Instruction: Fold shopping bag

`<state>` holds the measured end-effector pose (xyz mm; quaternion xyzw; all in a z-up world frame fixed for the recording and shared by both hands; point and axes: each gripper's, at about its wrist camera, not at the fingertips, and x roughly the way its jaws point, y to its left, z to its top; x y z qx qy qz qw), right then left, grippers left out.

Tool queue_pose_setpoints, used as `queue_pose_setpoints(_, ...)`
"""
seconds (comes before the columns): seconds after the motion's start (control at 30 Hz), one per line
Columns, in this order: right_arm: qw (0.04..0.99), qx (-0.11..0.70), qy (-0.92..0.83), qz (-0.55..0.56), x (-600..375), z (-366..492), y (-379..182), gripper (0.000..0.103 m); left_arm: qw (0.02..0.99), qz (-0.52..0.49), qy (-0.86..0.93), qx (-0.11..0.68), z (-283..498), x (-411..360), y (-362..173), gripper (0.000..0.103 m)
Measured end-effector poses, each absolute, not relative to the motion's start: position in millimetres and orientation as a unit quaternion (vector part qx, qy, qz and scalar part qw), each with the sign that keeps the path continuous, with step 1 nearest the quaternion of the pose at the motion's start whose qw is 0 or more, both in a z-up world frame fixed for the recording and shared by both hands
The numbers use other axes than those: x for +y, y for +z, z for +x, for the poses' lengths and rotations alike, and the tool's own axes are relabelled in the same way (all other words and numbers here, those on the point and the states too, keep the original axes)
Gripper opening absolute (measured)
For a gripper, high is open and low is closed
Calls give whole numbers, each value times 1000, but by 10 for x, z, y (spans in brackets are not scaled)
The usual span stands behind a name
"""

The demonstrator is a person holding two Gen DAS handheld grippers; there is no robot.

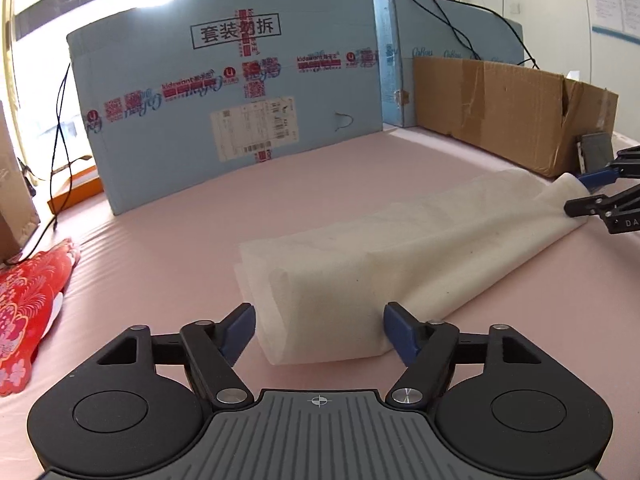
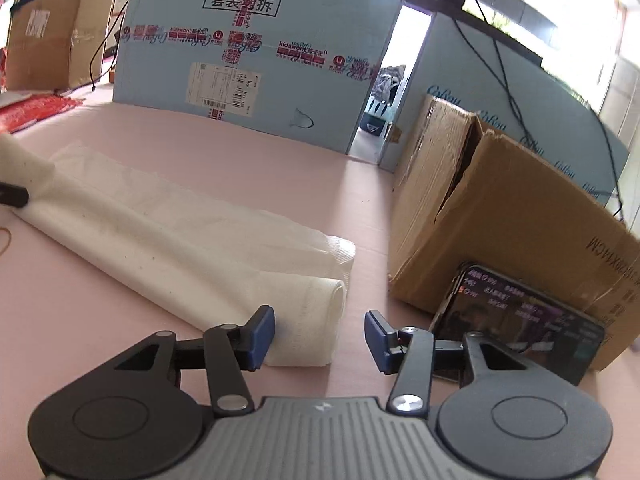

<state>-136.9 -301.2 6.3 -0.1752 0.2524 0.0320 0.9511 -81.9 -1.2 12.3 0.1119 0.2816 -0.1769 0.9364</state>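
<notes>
2 grippers sit at opposite ends of the white shopping bag (image 1: 400,256), which lies folded into a long strip on the pink table (image 1: 192,216).

From my left wrist camera, my left gripper (image 1: 319,330) has its blue-padded fingers (image 1: 400,334) spread apart, 1 on either side of the bag's near end, with that end lying between them and not pinched. At the far end of the strip my right gripper (image 1: 582,194) shows at the frame's edge, its fingers parted around the cloth there. Behind the bag stand a light blue carton (image 1: 224,92) with red printed tape and a brown cardboard box (image 1: 512,108). A red patterned cloth (image 1: 28,312) lies at the left edge of the table.

From my right wrist camera, my right gripper (image 2: 319,334) is also wide apart; its left pad touches the rolled end of the bag (image 2: 200,248), while the right pad is clear of it. A phone (image 2: 520,320) with a lit screen leans against the brown box (image 2: 520,216) just beside that finger. At the far left a dark fingertip of my left gripper (image 2: 14,196) rests against the bag's other end.
</notes>
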Motion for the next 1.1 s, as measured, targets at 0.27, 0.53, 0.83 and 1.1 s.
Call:
queue_pose_setpoints(0.27,970,130,34,-204,-2681,-1640,259,61,936,117,-173,283,-797,-3,139,77)
queue_pose_setpoints(0.53,940,215,125,-234,-2104,-1213,-93,23,936,91,-170,293,-741,47,129,81)
queue_pose_setpoints(0.83,933,227,99,-262,-2079,-1241,-219,22,949,99,-17,299,-793,388,112,80)
queue_pose_setpoints(1.1,932,223,100,-267,-2049,-1280,-212,21,980,123,22,156,-1164,162,517,80)
